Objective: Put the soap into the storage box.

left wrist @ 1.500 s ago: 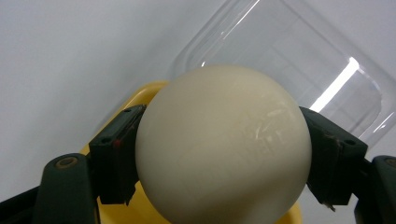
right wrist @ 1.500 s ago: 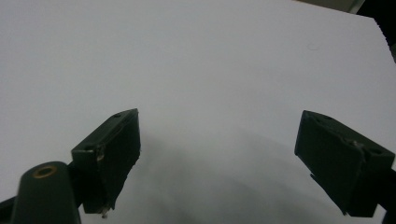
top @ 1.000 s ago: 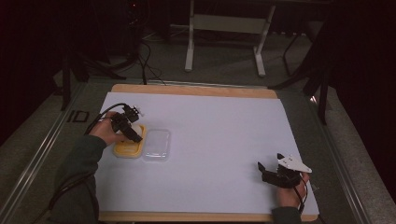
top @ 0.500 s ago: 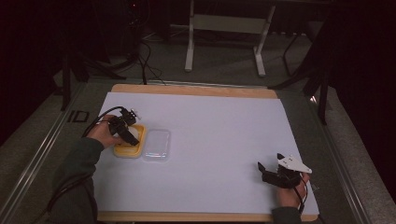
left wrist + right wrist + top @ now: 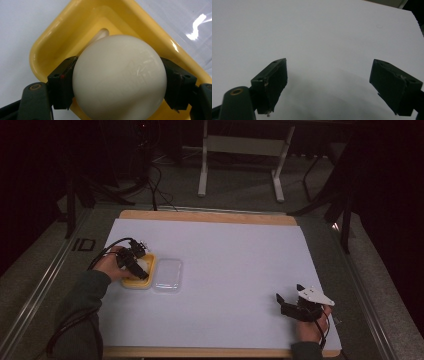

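At the near right corner of the desk [image 5: 225,250], a wide board covered in white with a bare wooden edge, the right tongs [image 5: 290,298] are held low above the white surface by a hand; their two black jaws are seen spread wide apart in the right gripper view, with nothing between them but plain white desk. Farther in and well apart, at the left side, the left tongs [image 5: 141,268] are held by the other hand [image 5: 111,266], which comes out of a dark green sleeve [image 5: 82,310]; these tongs are pointed down into a shallow yellow plastic tray [image 5: 52,37] with rounded corners. In the left gripper view a smooth cream-white ball [image 5: 119,77] is seen clamped between the two black pads [image 5: 62,85], about half closed, one pad pressed on each flank of it; the ball is held over the tray's sunken middle, and whether it touches the tray floor cannot be told. Just beside the yellow tray, on the side toward the desk's middle, a clear plastic lid [image 5: 167,275] of like shape is laid flat on the white surface, edge to edge with the tray.
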`<action>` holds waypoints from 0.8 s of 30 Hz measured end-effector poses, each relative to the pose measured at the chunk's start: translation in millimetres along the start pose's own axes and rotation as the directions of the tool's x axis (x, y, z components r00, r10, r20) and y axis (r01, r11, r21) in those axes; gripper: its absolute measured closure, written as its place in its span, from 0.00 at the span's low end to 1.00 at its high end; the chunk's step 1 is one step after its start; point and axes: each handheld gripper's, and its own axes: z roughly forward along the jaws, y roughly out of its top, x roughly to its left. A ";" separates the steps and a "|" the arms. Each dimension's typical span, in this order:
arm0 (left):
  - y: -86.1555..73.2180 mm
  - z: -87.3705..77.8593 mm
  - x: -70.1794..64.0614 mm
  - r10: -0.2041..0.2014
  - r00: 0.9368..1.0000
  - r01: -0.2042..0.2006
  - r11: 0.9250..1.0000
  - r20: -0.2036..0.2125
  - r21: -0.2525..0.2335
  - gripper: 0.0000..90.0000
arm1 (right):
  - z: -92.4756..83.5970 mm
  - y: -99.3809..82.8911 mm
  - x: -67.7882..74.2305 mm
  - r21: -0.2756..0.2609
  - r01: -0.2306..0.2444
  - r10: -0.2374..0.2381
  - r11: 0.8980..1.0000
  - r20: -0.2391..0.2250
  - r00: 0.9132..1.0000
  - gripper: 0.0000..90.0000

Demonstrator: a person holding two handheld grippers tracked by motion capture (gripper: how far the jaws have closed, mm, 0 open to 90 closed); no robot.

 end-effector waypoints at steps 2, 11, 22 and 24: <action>0.1 0.4 0.3 -0.003 1.000 0.003 1.000 0.007 -0.001 0.27 | 0.0 0.0 0.0 0.000 0.000 0.000 1.000 0.000 1.000 0.16; -5.0 -2.4 1.3 0.009 1.000 -0.009 0.999 0.008 -0.051 0.22 | 0.0 0.0 0.0 -0.001 0.001 -0.001 1.000 -0.001 1.000 0.16; -8.1 -21.1 3.2 0.011 0.999 -0.007 0.994 0.035 -0.107 0.17 | 0.0 0.0 0.3 0.000 0.003 -0.003 1.000 0.000 1.000 0.16; -8.4 -27.5 3.4 0.011 0.999 -0.006 0.991 0.036 -0.132 0.17 | 0.1 0.0 0.4 0.000 0.003 -0.003 1.000 0.000 1.000 0.16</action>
